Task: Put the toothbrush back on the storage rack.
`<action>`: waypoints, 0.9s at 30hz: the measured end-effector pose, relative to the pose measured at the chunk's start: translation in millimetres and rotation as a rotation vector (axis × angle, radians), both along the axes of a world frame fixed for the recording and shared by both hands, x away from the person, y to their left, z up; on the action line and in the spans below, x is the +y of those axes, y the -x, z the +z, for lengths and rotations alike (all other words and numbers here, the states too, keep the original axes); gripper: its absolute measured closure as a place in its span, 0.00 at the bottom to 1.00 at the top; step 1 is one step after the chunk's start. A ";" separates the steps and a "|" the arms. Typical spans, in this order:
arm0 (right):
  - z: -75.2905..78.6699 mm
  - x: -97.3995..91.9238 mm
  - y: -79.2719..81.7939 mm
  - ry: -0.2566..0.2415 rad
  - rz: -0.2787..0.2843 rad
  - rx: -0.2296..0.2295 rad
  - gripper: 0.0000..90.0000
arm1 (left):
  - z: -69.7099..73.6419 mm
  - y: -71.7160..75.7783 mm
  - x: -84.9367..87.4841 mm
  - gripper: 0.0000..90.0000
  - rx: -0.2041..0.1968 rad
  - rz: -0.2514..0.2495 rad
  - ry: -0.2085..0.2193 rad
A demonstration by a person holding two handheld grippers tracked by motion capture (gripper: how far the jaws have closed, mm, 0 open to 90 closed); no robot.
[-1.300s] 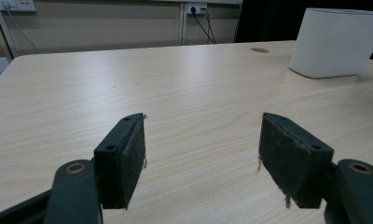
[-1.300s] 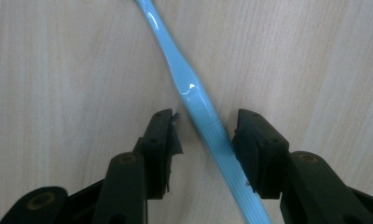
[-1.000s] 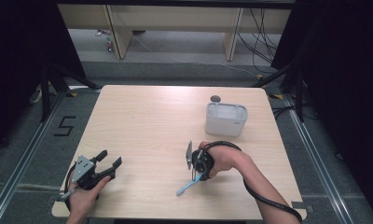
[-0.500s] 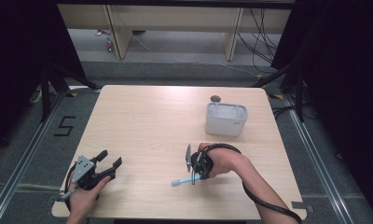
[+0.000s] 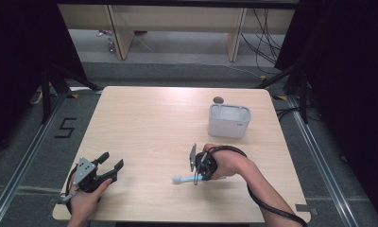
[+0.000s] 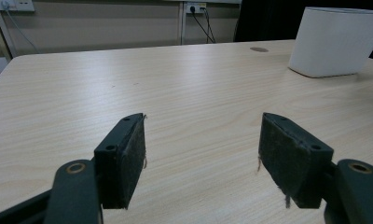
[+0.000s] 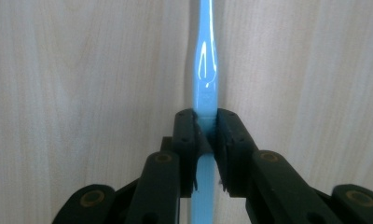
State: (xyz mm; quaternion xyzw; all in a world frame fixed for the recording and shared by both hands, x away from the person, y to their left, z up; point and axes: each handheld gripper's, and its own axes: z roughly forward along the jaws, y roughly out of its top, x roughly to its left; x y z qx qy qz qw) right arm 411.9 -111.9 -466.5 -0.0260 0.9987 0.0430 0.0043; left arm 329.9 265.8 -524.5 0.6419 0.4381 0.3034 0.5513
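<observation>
Blue plastic, glossy and slim: that's the toothbrush (image 7: 204,70) you've got pinched in your right hand-held gripper (image 7: 205,135), and the jaws have just been closing, with the handle between them. The black pads now press its narrow waist from both sides. From above, the brush (image 5: 183,179) lies low over the table (image 5: 144,123) near its front edge, its pale head pointing to your left. A second ago it hung slanted toward you; now it sits crosswise and nearly level. To my eye that means the grip is settled and the brush is ready to travel, most likely toward the white bin (image 5: 228,121) standing farther back on your right, well apart from the brush.

Look at the shapes: the handle swells smoothly beyond the pads and throws a bright highlight, so it's slick, and a slip is possible if you swing fast. The bin is matte, rounded at the corners and open at the top. The table is pale wood grain, smooth and flat.

Your left hand-held gripper (image 5: 109,163) rests at the front left corner, jaws spread wide, rough dark pads (image 6: 128,158) holding nothing.
</observation>
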 end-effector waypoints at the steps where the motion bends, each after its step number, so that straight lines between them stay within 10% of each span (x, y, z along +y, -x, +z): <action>1: 1.6 -0.8 0.3 0.001 -0.014 -0.007 0.88 | 0.0 0.0 0.0 0.35 0.000 0.000 0.000; 15: 13.9 -18.0 -3.2 -0.107 -0.069 -0.040 0.88 | 0.0 0.1 0.0 0.35 0.000 0.002 0.002; 27: 27.7 -40.4 5.9 -0.217 -0.284 -0.032 0.88 | 0.2 0.5 0.1 0.35 0.005 0.007 0.001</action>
